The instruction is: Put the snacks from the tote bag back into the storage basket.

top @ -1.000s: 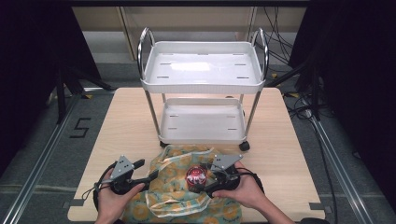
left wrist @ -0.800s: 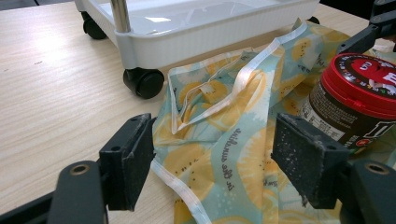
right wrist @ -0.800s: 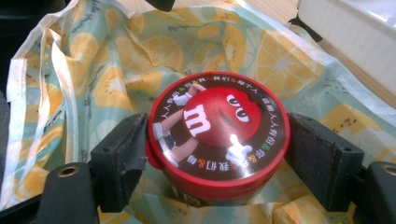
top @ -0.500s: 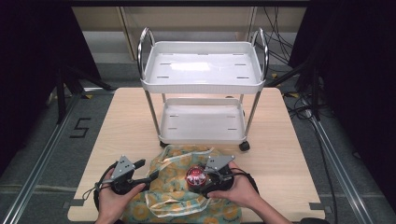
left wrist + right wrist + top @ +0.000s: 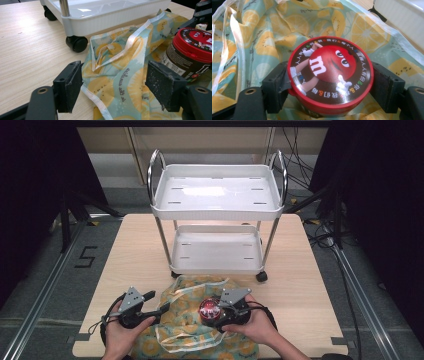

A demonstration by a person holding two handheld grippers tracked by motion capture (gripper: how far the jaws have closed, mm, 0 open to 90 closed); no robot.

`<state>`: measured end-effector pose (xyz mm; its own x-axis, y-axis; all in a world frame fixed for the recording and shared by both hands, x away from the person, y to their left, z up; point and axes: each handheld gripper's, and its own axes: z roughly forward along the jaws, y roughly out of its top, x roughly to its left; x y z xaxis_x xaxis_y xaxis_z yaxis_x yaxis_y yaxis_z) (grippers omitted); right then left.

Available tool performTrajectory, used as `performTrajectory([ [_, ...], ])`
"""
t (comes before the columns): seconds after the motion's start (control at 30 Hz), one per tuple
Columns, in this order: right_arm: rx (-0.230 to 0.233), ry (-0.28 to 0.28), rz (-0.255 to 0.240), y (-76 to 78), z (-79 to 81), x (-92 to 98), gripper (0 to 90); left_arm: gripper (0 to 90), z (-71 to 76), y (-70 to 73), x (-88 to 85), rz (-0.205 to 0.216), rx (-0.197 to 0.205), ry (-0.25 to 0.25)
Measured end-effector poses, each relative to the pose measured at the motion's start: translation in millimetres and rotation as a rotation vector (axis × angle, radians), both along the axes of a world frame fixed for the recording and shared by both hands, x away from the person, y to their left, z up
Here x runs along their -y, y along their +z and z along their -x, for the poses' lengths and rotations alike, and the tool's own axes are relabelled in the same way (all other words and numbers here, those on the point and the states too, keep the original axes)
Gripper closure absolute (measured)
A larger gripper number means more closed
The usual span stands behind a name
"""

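A red-lidded candy jar (image 5: 209,309) (image 5: 192,53) (image 5: 330,72) stands upright over a fruit-print cloth bag (image 5: 187,320) (image 5: 117,67) (image 5: 262,37) at the table's near edge. My right gripper (image 5: 216,312) (image 5: 332,87) is shut on the jar, one pad on each side just under the lid. To the jar's left, my left gripper (image 5: 162,309) (image 5: 120,87) stands open over the bag's left edge, its pads (image 5: 165,87) wide apart and holding nothing. The bag's pale handle strap (image 5: 125,47) lies loose toward the cart.
A white two-shelf cart (image 5: 218,195) on black castors (image 5: 78,43) stands mid-table just behind the bag, both shelves bare. Bare wood of the table (image 5: 135,255) lies to the left and right of the cart. Black curtains flank the scene.
The right gripper with the jar has shifted slightly left and toward the bag's middle. The left gripper has stayed put and open.
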<state>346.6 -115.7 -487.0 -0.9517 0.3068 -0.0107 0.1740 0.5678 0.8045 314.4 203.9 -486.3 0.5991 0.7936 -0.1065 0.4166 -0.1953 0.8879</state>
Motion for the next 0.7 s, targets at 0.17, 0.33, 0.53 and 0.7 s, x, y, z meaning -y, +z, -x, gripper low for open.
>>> performTrajectory([
  [0.17,0.009,0.006,-0.001,1.1,1.6,-1.0,26.0,28.9,-0.5,-0.4,-0.5,0.005,0.002,0.0],
  [0.33,0.018,0.003,-0.019,4.6,2.5,-0.8,26.0,28.9,-0.3,-0.1,-0.7,0.003,0.002,-0.003],
  [0.53,0.036,0.002,-0.028,7.7,2.7,-0.6,26.0,28.9,0.0,1.1,-2.0,-0.01,0.016,-0.006],
  [0.7,0.028,-0.003,-0.046,10.6,3.3,-0.2,26.0,29.0,0.1,1.5,-2.4,-0.007,0.02,-0.001],
])
